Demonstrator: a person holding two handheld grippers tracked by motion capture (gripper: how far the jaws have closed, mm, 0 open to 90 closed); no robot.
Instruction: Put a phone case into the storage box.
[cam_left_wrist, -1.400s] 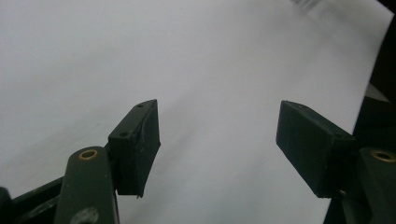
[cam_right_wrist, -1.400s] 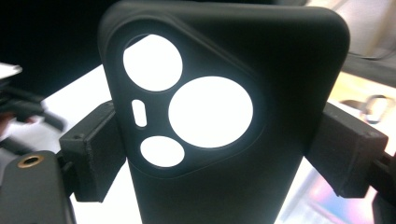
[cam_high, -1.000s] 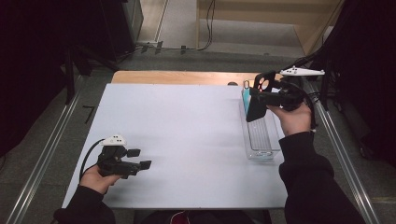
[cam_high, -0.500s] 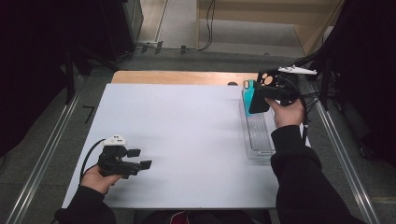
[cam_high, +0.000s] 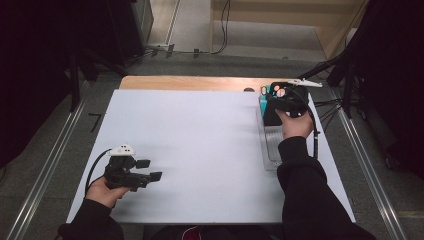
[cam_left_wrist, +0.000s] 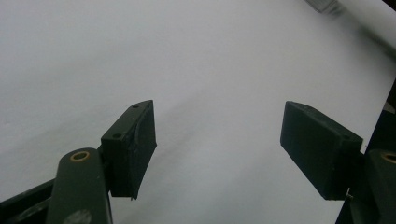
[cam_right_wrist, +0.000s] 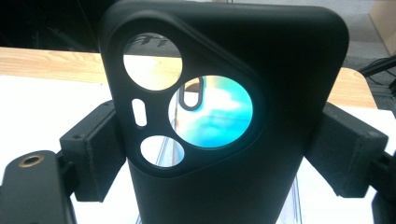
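A black phone case with several round camera cutouts stands upright between the jaws of my right gripper, which press on its two long sides. From above, my right gripper holds the phone case over the far end of a clear plastic tray at the table's right side. A teal object stands just beyond it and shows through the case's cutouts. My left gripper rests low over the white table at the front left, open and holding nothing.
A wooden strip runs along the table's far edge. Cables and dark stands sit beyond the right rear corner. Metal rails flank the table on the floor.
My right gripper has carried the phone case away from the person, toward the tray's far end beside the teal object. The left gripper has stayed put.
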